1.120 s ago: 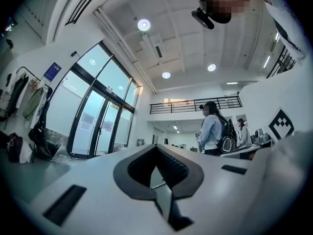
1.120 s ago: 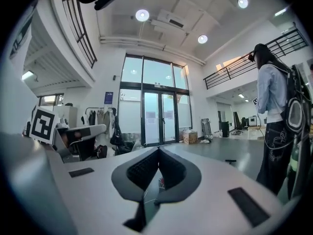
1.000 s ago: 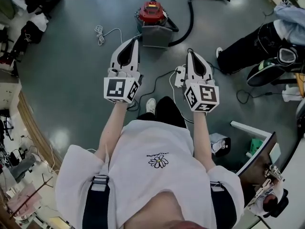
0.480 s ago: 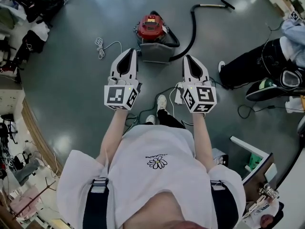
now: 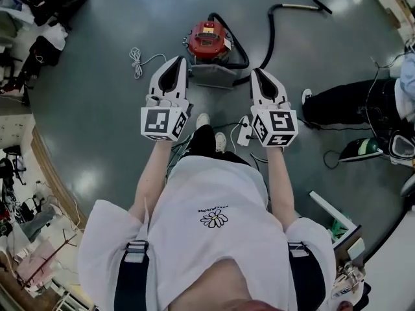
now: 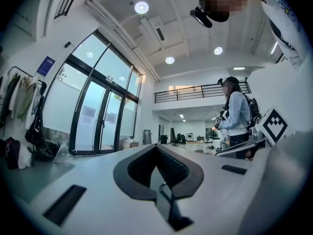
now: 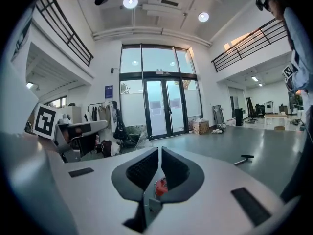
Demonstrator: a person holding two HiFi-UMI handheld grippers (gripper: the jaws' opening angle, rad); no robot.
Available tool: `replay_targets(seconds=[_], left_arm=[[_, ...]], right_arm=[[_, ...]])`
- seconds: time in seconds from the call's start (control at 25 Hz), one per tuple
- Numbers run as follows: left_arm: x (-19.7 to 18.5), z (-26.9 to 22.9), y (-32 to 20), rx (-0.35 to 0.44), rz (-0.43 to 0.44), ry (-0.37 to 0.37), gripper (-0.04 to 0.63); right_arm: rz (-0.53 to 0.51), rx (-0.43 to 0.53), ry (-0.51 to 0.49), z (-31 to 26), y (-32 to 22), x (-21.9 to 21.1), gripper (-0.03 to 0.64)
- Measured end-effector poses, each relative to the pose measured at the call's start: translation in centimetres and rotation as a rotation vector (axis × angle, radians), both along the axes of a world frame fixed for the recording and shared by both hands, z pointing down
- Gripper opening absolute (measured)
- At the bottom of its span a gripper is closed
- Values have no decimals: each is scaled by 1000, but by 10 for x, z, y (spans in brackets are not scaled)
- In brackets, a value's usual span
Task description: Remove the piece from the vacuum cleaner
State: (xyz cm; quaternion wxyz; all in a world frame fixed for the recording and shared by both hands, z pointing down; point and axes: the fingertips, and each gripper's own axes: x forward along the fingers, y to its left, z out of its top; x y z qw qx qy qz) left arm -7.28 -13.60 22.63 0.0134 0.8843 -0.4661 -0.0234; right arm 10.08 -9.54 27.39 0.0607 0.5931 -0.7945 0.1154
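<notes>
A red vacuum cleaner [image 5: 207,39] stands on the grey floor, with a grey boxy piece [image 5: 213,75] on its near side. Its black hose [image 5: 267,41] curves off to a nozzle [image 5: 318,6] at the far right. My left gripper [image 5: 182,59] is held above the floor just left of the grey piece, shut and empty. My right gripper [image 5: 257,72] hovers just right of it, also shut and empty. In the left gripper view the left gripper [image 6: 156,148] faces the glass doors. In the right gripper view a bit of the red vacuum cleaner [image 7: 160,185] shows below the right gripper [image 7: 160,150].
A white power strip [image 5: 244,129] with cables lies by the person's feet. A coiled white cord [image 5: 135,54] lies left of the vacuum. Another person's legs [image 5: 343,105] stretch in from the right, beside a green and black object [image 5: 363,149]. Bags and clutter line the left edge.
The person has stepped forward: the vacuum cleaner now lies closer to both grippers in the head view. Both grippers stay shut and level.
</notes>
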Motion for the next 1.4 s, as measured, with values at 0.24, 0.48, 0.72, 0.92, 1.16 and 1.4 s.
replay_targets(seconds=[0.24,0.48,0.72,0.92,1.16,1.4], left_arm=[[14,24,-86,-37,58,-70,0],[37,108,-162,-144,246,-313,-1],[76,298,-224,-302,501,-730,0],[89,445,-234,-458,638,-961,0],[80,513,-233,-516,651,-1059,0],[79,530,-229,-549,705,-1128,0]], right_arm=[[-69,-83,59,22,-64,-11,11],[-74,-166,138,66,-129,-15,92],[-207,-342,320,193,-171,-24,104],[-383,-539,446,331,-152,-28,104],[-536,-673,604,446,-124,-32,104],[-571,-807,626,492,-122,-30,104]])
